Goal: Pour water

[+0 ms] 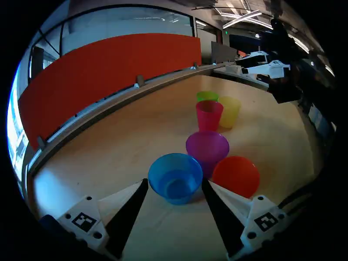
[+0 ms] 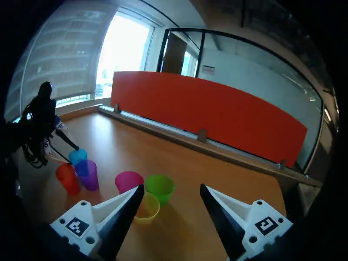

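My left gripper [image 1: 175, 182] is open, and a blue cup [image 1: 175, 176] stands upright on the wooden table [image 1: 130, 143] between its fingertips, one finger close on each side. Just behind the blue cup are a purple cup [image 1: 207, 148] and an orange cup [image 1: 235, 175]. Farther back stand a pink cup [image 1: 209, 115], a yellow cup [image 1: 229, 111] and a green cup [image 1: 207, 96]. My right gripper [image 2: 171, 188] hangs open and empty above the green cup [image 2: 160, 187] and the yellow cup [image 2: 147, 207]. In the right gripper view the left gripper [image 2: 71, 148] is at the blue cup [image 2: 78, 155].
An orange partition [image 1: 108, 69] on a grey rail runs along the table's far edge. The right gripper [image 1: 269, 69], white, is held high at the table's far end. A person's dark sleeve [image 2: 39, 117] holds the left gripper. Bare tabletop [image 2: 209, 174] lies to the right of the cups.
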`<state>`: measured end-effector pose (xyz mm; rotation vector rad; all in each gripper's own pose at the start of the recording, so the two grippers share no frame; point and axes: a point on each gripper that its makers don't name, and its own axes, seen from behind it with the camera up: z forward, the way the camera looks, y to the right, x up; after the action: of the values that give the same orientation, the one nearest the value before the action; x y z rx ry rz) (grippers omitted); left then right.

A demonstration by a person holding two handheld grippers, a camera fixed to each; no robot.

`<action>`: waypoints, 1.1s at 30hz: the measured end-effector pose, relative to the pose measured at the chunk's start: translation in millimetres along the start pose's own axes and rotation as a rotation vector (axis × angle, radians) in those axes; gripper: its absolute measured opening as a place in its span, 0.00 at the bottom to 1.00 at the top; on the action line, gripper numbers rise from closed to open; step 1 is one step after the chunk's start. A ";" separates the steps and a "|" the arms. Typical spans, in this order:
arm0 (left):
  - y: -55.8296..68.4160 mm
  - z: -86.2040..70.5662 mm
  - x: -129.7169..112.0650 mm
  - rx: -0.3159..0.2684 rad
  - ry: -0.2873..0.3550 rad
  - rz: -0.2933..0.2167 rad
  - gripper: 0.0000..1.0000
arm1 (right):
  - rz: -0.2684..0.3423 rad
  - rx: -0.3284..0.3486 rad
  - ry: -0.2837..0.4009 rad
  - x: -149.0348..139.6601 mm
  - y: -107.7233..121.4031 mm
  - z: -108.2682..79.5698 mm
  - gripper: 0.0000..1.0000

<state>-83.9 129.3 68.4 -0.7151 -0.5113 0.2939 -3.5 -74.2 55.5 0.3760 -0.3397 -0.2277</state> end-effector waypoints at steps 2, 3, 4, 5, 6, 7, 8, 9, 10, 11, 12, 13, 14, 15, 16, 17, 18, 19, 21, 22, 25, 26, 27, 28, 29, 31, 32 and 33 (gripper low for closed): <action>0.0 1.6 0.8 -0.001 0.002 0.004 0.91 | 0.000 0.001 -0.001 -0.2 0.1 0.4 1.00; 0.0 2.5 0.8 -0.002 0.001 0.003 0.91 | 0.000 0.001 -0.001 -0.4 0.1 0.7 1.00; 0.1 3.7 0.7 -0.004 0.000 0.003 0.91 | 0.000 0.002 -0.002 -0.5 0.1 1.1 1.00; 0.2 4.7 0.6 -0.005 -0.001 0.002 0.91 | -0.001 0.002 -0.003 -0.7 0.0 1.4 1.00; 0.3 5.5 0.8 -0.006 -0.002 0.002 0.91 | -0.001 0.002 -0.003 -0.7 -0.1 1.7 1.00; 0.3 6.3 1.1 -0.007 -0.001 0.002 0.91 | -0.002 0.003 -0.003 -0.7 -0.4 2.0 1.00; 0.3 7.1 1.4 -0.008 -0.001 0.002 0.91 | -0.002 0.004 -0.003 -0.7 -0.6 2.3 1.00; 0.4 7.7 1.5 -0.010 -0.001 0.001 0.91 | -0.003 0.004 -0.004 -0.8 -0.7 2.4 1.00; 0.5 8.4 1.6 -0.012 -0.001 0.000 0.91 | -0.004 0.004 -0.004 -1.0 -0.8 2.6 1.00; 0.5 9.0 1.7 -0.014 0.000 -0.001 0.91 | -0.005 0.005 -0.005 -1.1 -0.9 2.8 1.00; 0.6 9.7 1.9 -0.015 0.000 -0.001 0.91 | -0.006 0.004 -0.005 -1.2 -0.7 3.0 1.00; 0.6 10.4 2.1 -0.017 0.000 -0.001 0.91 | -0.007 0.004 -0.005 -1.2 -0.6 3.2 1.00; 0.5 11.2 2.3 -0.018 -0.001 -0.001 0.91 | -0.007 0.003 -0.005 -1.2 -0.3 3.4 1.00; 0.5 11.7 2.4 -0.019 -0.001 0.000 0.91 | -0.008 0.003 -0.005 -1.3 -0.3 3.5 0.99; 0.5 12.2 2.5 -0.020 -0.001 0.001 0.91 | -0.008 0.003 -0.005 -1.4 -0.3 3.6 0.99; 0.5 12.8 2.7 -0.021 -0.001 0.002 0.91 | -0.008 0.003 -0.005 -1.6 -0.3 3.7 0.99; 0.5 13.1 2.7 -0.021 -0.002 0.003 0.91 | -0.008 0.003 -0.005 -1.7 -0.2 3.9 1.00; 0.5 13.3 2.7 -0.021 -0.002 0.004 0.91 | -0.007 0.004 -0.005 -1.9 -0.2 4.2 1.00; 0.3 13.9 2.6 -0.021 -0.004 0.005 0.91 | -0.006 0.004 -0.004 -2.2 0.0 4.7 1.00; 0.1 14.2 2.5 -0.022 -0.005 0.005 0.91 | -0.006 0.004 -0.004 -2.4 0.1 5.0 1.00; -0.2 15.4 2.2 -0.022 -0.007 0.004 0.91 | -0.005 0.004 -0.003 -2.8 -0.2 5.5 1.00; -0.2 15.9 2.2 -0.023 -0.007 0.003 0.91 | -0.005 0.005 -0.002 -2.9 -0.4 5.6 1.00; -0.3 16.2 2.2 -0.023 -0.007 0.003 0.91 | -0.005 0.005 -0.001 -2.8 -0.5 5.5 1.00; -0.4 16.5 2.1 -0.023 -0.007 0.002 0.91 | -0.006 0.005 -0.001 -2.8 -0.4 5.3 1.00; -0.5 16.9 2.1 -0.023 -0.007 0.002 0.91 | -0.007 0.005 -0.001 -2.8 -0.4 5.2 1.00; -0.5 17.6 0.9 -0.024 -0.011 0.000 0.91 | -0.009 0.003 0.001 -2.4 0.3 4.9 1.00; -0.5 18.1 0.2 -0.025 -0.013 -0.001 0.91 | -0.010 0.002 0.002 -2.2 0.8 4.7 1.00; -0.4 18.5 0.0 -0.025 -0.013 -0.001 0.91 | -0.009 0.001 0.003 -1.9 1.0 4.7 1.00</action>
<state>-93.8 139.1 80.5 -0.7370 -0.5290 0.2918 -6.8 -74.2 59.4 0.3787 -0.3354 -0.2363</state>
